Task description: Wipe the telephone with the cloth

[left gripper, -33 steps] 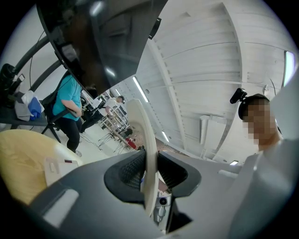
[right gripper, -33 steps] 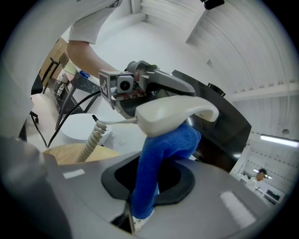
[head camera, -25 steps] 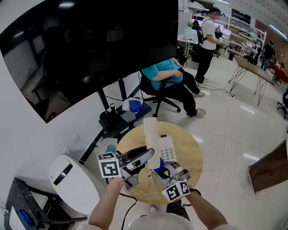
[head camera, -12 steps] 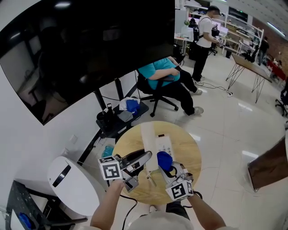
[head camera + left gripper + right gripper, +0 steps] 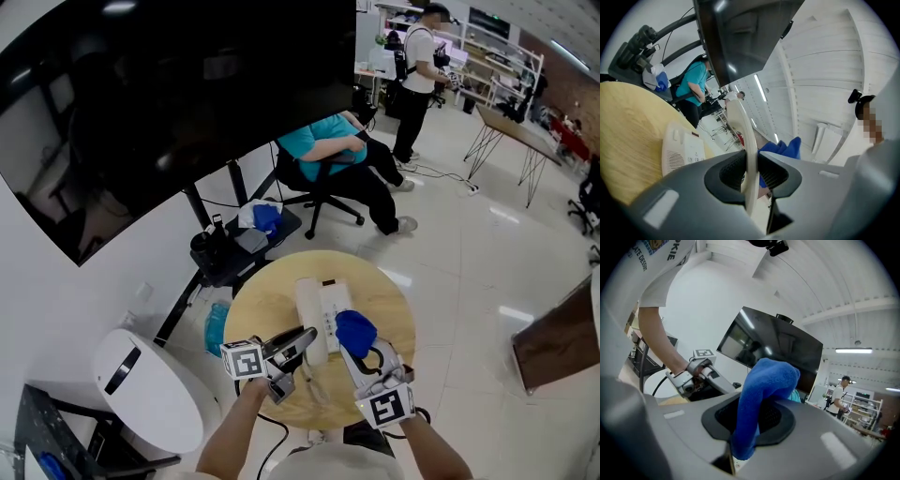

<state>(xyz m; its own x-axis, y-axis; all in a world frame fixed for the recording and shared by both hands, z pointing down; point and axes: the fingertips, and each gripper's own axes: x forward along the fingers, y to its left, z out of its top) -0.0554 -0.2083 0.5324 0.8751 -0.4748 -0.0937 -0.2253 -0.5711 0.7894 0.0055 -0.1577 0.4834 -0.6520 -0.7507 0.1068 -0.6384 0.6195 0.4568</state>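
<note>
- Lowered since a second ago, the white handset [image 5: 310,309] is now down by the round table [image 5: 258,305], just beside the telephone base [image 5: 335,302]; whether it touches the wood is unclear.
- Its long axis runs away from the person, parallel to the base.
- The left gripper [image 5: 304,339] pinches the handset's near end.
- The right gripper [image 5: 364,351] has risen and clamps the blue cloth [image 5: 354,330], bunched above the base's near end.

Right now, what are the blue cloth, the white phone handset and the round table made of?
Blue cloth: soft fluffy fabric, maybe microfibre; fuzzy surface, droops in folds.
Handset: hard smooth cream plastic, probably; keeps a rigid curved edge.
Round table: pale wood or wood-look laminate; streaky grain, matte.
</note>
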